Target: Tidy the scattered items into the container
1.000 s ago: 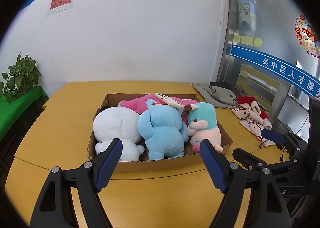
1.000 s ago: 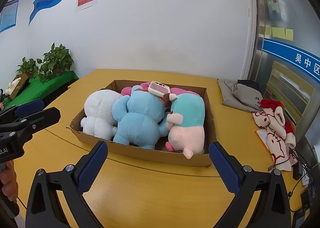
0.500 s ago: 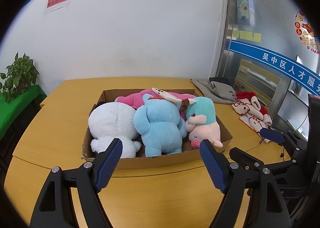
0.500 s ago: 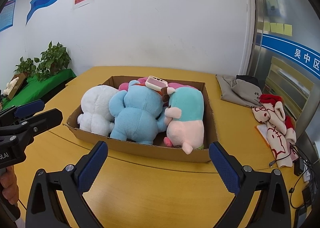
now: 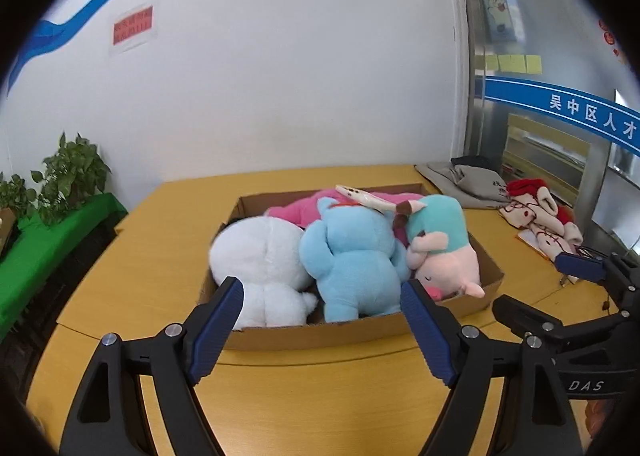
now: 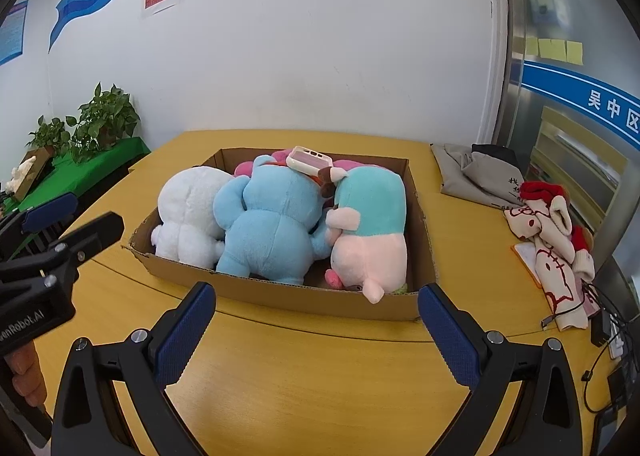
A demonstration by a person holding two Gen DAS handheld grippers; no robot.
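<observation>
Over the yellow tabletop (image 6: 320,376) both my claws, left claw (image 5: 321,326) and right claw (image 6: 316,332), hang wide and empty, barely shifted from a second ago. Plush toys (image 6: 272,224) and a pale phone case (image 6: 308,160) already fill the shallow cardboard box (image 6: 280,292), so I reckon we're done.

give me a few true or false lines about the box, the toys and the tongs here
1. The blue plush sits in the box between the white plush and the pig plush. True.
2. The left tongs are shut on the white plush. False: they are open and hold nothing.
3. A phone case lies on top of the toys. True.
4. The box is empty. False: plush toys fill it.
5. The right tongs are open, short of the box. True.
6. The grey cloth is inside the box. False: it lies on the table, right of the box.
</observation>
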